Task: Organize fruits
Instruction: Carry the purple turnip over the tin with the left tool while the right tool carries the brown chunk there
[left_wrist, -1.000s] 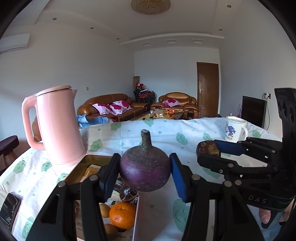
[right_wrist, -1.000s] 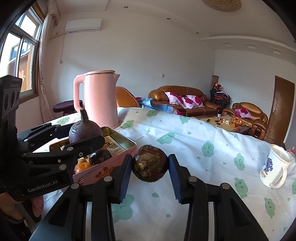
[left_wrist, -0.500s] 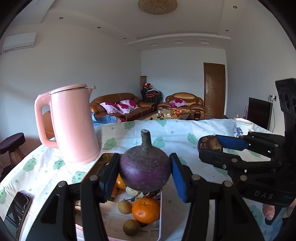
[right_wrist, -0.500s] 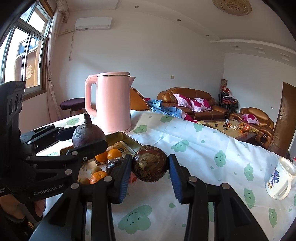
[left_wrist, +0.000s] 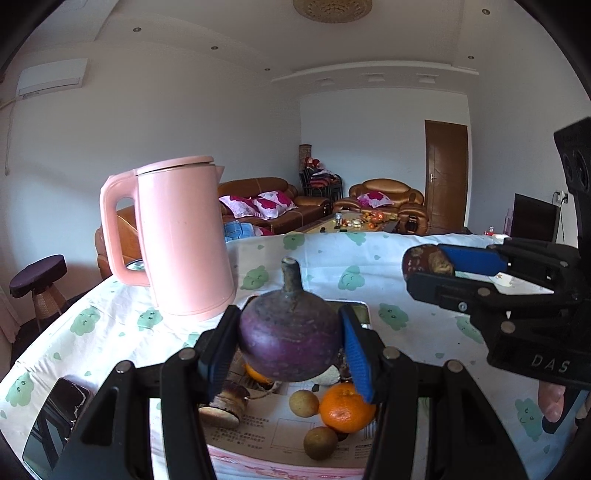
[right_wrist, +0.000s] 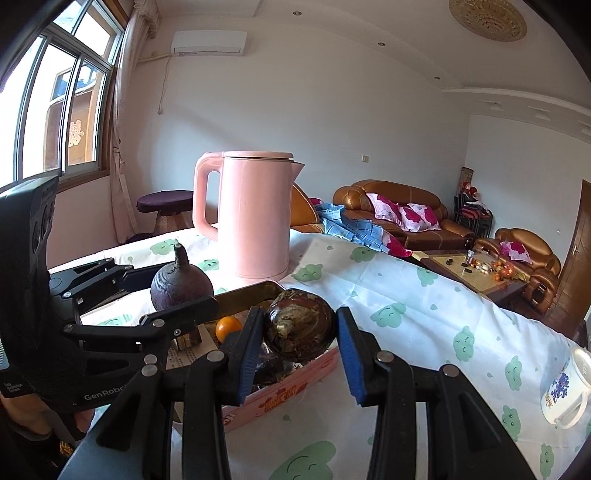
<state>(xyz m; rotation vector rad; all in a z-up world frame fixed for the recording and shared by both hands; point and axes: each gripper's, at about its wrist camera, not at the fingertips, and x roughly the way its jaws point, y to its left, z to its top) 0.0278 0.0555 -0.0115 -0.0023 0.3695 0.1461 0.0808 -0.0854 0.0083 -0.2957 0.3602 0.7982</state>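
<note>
Fruits are carried above a pink-walled tin (right_wrist: 291, 387) that rests on the cloth-covered surface (left_wrist: 388, 258). A purple round fruit with a stub stalk (left_wrist: 290, 339) is clenched between the blue pads of the left claw (left_wrist: 290, 345) and is held over the tin's far end. A brown, rough-skinned fruit (right_wrist: 301, 328) is grasped by the right claw (right_wrist: 301, 332) above the tin's right wall. Inside the tin are seen an orange (left_wrist: 345, 408), two small brown fruits (left_wrist: 303, 403) and a cut stub (left_wrist: 223, 402) on printed paper. A pink kettle (left_wrist: 184, 240) stands just behind the tin, toward the surface's far left edge. A dark phone (left_wrist: 51, 424) lies at the near left edge. A white mug with a blue print (right_wrist: 565, 391) stands well apart, near the right edge.
</note>
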